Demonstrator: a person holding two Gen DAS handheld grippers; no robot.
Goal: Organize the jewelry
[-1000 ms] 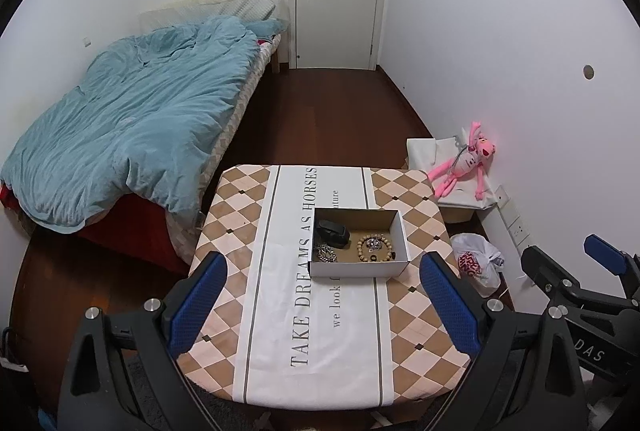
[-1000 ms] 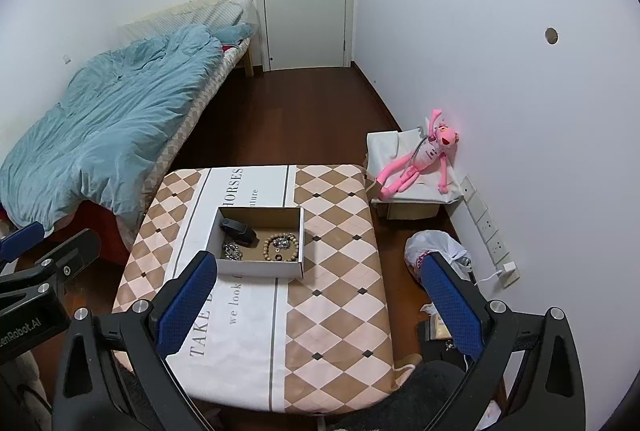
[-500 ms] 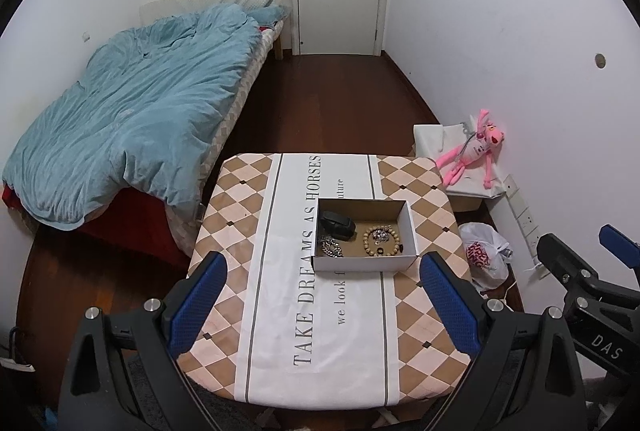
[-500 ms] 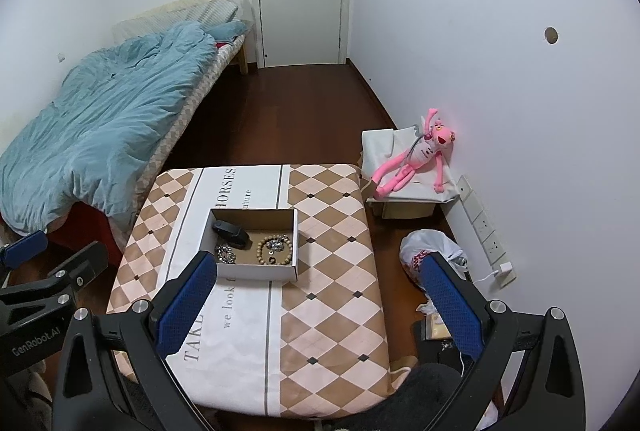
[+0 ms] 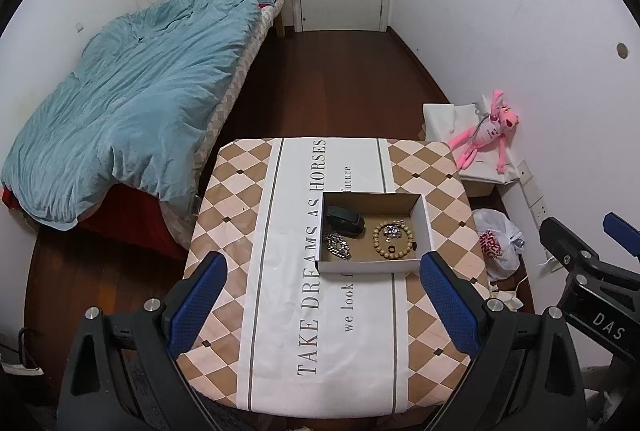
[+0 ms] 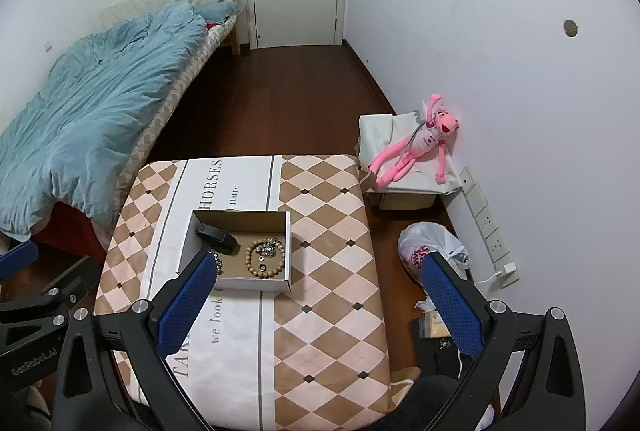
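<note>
Both the left claw [image 5: 320,297] and the right claw [image 6: 318,295] hang spread wide and empty above the tabletop [image 5: 280,311]. The jewelry lies in an open cardboard box [image 5: 426,227]: a beaded bracelet [image 5: 394,239], a chain [image 5: 338,246], perhaps a dark watch [image 5: 345,219]. Clustered pieces could snag and lift together. Only the right view shows clutter on the floor [image 6: 434,325].

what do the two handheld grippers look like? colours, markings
Both the left gripper and right gripper have black angular frames with silver bolts and flat blue textured pads. White lettering shows on the bodies: "DAS" on the right, "GenRobot.AI" on the left. No hands, sleeves or gripper cables visible.
</note>
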